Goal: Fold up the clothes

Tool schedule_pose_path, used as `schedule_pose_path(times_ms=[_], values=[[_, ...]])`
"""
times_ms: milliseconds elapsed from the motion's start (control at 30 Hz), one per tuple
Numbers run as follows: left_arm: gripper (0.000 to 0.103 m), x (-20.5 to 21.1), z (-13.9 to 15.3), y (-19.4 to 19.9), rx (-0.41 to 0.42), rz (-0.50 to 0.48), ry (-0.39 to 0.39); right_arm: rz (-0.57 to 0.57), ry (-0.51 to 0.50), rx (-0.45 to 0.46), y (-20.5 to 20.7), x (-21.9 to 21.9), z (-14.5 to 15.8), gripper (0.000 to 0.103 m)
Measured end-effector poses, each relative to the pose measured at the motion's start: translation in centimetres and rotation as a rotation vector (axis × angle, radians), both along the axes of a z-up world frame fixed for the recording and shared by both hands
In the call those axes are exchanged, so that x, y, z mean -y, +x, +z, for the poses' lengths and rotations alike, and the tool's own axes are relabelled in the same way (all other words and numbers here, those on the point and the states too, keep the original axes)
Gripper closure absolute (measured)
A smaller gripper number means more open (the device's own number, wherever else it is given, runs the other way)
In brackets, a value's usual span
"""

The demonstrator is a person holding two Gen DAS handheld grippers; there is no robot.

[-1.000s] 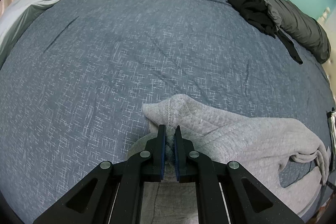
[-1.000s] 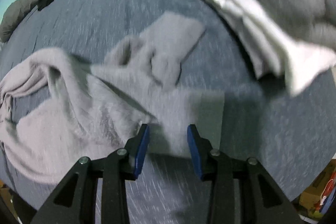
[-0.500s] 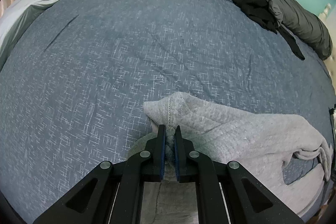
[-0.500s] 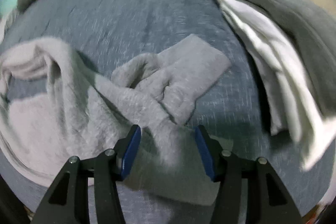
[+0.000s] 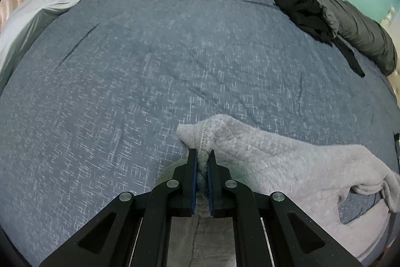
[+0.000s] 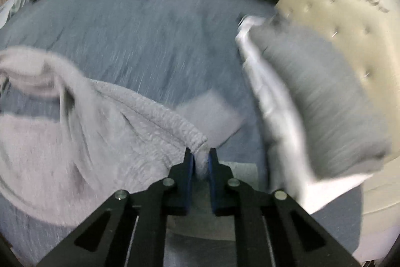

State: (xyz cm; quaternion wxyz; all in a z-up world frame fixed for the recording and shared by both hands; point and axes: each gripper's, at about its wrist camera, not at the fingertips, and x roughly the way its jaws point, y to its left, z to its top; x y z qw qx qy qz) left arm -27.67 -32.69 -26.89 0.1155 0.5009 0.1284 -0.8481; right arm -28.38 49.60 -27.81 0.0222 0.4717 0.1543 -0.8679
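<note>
Pinching the grey garment (image 5: pixel 287 159) (fleecy), left gripper (image 5: pixel 202 154) and right gripper (image 6: pixel 200 154) clamp its edge.

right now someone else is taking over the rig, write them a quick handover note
Left gripper: shut on the light grey garment, pinching a seamed edge.
Right gripper: shut on the same garment's ribbed hem; the view is blurred.
The garment lies rumpled on the blue bedspread, with a pillow to its right.
Done: both edges gripped.
Left: spread it flat, then fold. No fold is visible yet.
</note>
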Motion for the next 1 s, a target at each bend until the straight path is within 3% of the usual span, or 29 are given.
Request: schedule_pose_path(times_ms=[200, 500, 733, 1000], values=[[0.097, 0.9, 2.1, 0.0, -0.065, 0.036, -0.023, -0.054, 0.022, -0.117, -4.0, -1.0, 5.8, 0.093], [0.097, 2.6, 4.1, -2.0, -0.123, 0.085, -0.003, -0.109, 0.023, -0.194, -11.1, 1.3, 8.8, 0.094], [0.097, 4.2, 2.5, -5.0, -0.098, 0.127, 0.041, -0.152, 0.03, -0.188, -15.0, 2.1, 8.8, 0.094], [0.097, 5.2, -0.6, -8.7, -0.058, 0.174, 0.065, -0.161, 0.079, -0.141, -20.8, 4.2, 5.2, 0.094]])
